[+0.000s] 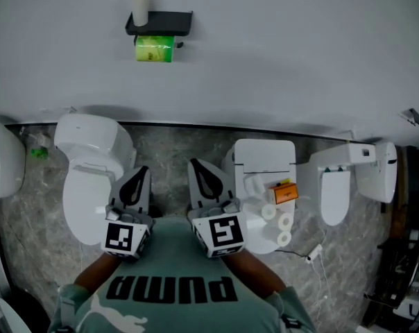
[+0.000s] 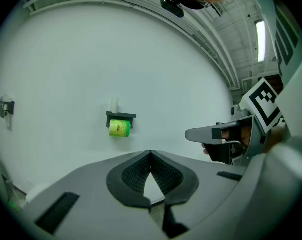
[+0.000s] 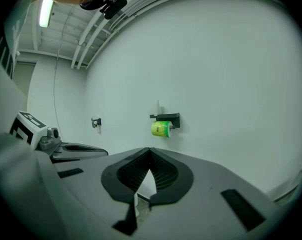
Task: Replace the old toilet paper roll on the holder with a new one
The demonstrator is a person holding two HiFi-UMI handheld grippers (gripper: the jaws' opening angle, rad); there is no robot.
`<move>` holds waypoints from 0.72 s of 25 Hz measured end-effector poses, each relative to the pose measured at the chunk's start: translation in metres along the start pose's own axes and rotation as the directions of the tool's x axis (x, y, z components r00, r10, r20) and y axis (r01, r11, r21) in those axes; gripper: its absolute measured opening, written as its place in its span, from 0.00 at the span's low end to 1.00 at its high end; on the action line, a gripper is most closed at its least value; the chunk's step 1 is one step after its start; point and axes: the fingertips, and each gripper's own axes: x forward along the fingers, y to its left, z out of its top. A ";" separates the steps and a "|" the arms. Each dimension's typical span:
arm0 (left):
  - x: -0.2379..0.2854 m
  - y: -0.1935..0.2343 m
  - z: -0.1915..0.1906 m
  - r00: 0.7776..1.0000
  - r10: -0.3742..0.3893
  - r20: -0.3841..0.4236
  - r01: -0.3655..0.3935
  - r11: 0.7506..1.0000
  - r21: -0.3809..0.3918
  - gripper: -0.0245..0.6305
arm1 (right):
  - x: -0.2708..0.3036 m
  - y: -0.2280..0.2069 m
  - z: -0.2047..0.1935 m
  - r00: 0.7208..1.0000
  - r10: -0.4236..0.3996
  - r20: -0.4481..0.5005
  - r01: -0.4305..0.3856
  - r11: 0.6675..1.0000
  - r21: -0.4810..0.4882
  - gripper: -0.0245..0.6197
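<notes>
Head view: the left gripper (image 1: 140, 173) and right gripper (image 1: 198, 168) were held side by side in front of the person's chest, both pointed toward the wall (image 1: 300, 54). Each gripper's jaws were closed tip to tip — nothing between them. The green toilet paper roll (image 1: 155, 49) hung under the black holder (image 1: 164, 23) on that wall, well apart from both grippers. White rolls (image 1: 268, 211) lay on the toilet (image 1: 265, 159) just beside the right gripper.
</notes>
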 end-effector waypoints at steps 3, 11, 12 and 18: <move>-0.009 -0.024 -0.009 0.998 0.061 -0.011 -0.061 0.998 -0.007 0.04 | -0.021 -0.010 -0.010 0.999 0.047 0.002 -0.047 0.999 0.014 0.05; -0.032 -0.079 -0.033 0.991 0.114 -0.066 -0.112 0.993 0.028 0.04 | -0.074 -0.021 -0.039 0.993 0.117 0.006 -0.117 0.992 0.039 0.05; -0.034 -0.082 -0.032 0.991 0.121 -0.054 -0.120 0.992 0.029 0.04 | -0.078 -0.021 -0.040 0.992 0.122 0.009 -0.123 0.992 0.038 0.05; -0.043 -0.090 -0.037 0.989 0.136 -0.054 -0.134 0.990 0.031 0.04 | -0.098 -0.016 -0.044 0.989 0.145 0.011 -0.145 0.989 0.016 0.05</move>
